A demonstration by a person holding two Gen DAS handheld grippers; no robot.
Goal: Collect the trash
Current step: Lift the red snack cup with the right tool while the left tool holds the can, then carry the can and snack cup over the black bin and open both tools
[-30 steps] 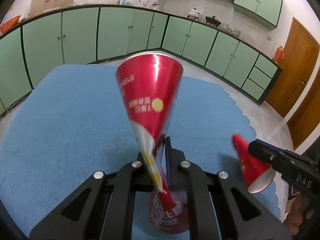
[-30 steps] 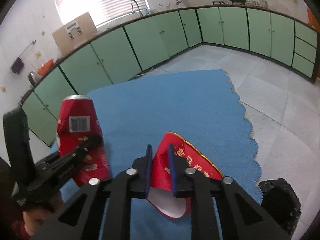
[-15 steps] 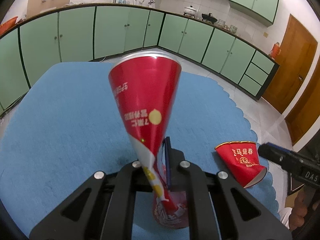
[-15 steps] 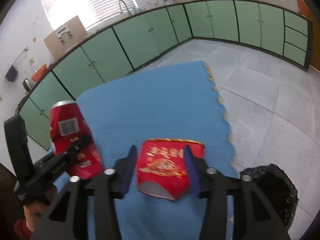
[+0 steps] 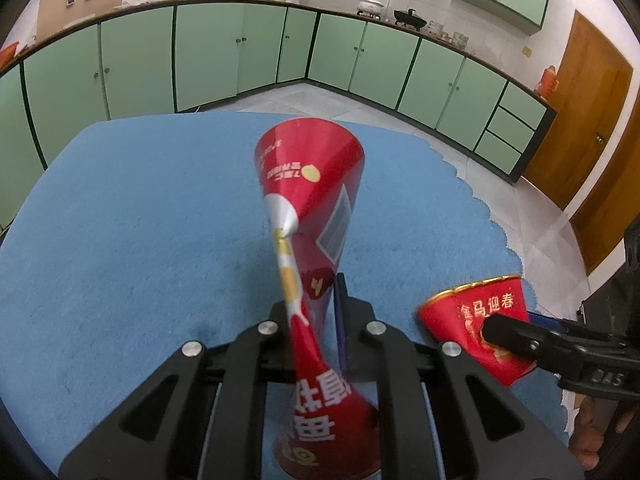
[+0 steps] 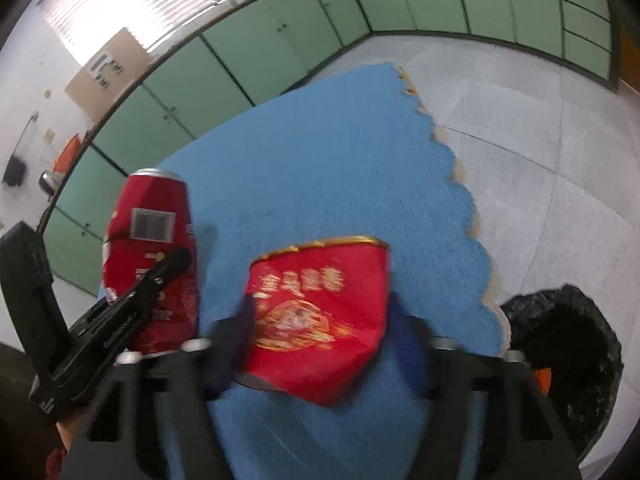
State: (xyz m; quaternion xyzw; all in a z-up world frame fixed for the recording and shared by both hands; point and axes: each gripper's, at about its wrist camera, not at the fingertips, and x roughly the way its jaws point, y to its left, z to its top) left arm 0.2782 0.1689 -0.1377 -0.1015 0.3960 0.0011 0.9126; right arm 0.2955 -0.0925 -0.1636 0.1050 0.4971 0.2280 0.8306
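The left tool (image 5: 316, 304) pinched the thin, already crushed can (image 5: 310, 176) at its waist, while the right tool's (image 6: 320, 314) jaws had just been closing across the flimsy, featherlight paper cup's (image 6: 320, 276) sides.

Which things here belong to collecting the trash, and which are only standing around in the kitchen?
Belong to the job:
- crushed red can, pinched in the left gripper
- red paper cup, between the fingers of the right gripper, whose jaws have just been closing
- black trash bag on the floor

Just there:
- blue mat
- green cabinets
- pots on the counter
- wooden door
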